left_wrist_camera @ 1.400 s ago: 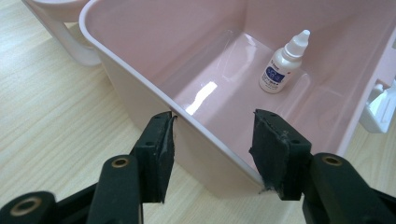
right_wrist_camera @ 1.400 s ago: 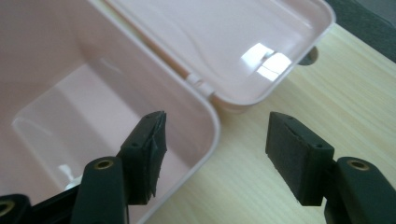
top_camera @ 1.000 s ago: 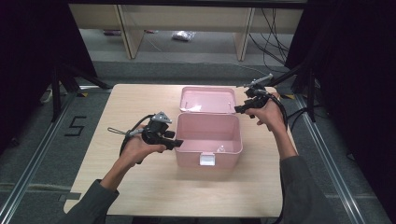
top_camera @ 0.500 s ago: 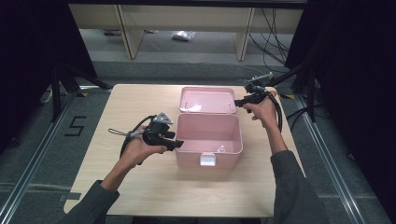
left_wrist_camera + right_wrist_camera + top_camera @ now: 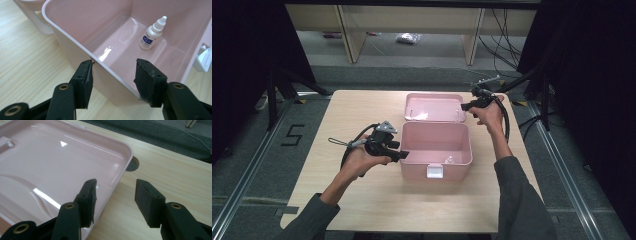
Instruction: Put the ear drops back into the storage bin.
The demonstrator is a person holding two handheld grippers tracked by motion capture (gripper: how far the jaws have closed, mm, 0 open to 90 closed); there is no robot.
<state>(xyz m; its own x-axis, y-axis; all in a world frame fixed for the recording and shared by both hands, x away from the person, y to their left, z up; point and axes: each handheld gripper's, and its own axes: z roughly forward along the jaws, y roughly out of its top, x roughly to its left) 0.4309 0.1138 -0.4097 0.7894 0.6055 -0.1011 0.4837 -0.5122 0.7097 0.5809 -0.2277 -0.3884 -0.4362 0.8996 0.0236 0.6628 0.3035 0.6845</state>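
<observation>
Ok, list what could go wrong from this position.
The right gripper, its jaws just closing astride the open lid's edge, may pinch too shallowly and slip as the lid swings. The left gripper straddles the pink box's wall unclamped, so the box may slide. The dropper bottle inside could topple.

A big number 5 (image 5: 293, 135) is marked on the grey floor, left of the tabletop (image 5: 362, 107). Inside the pink box (image 5: 75, 42) stands a small white bottle (image 5: 152, 33) with a blue label. The label has white print on it, but the letters are too small to read.
</observation>
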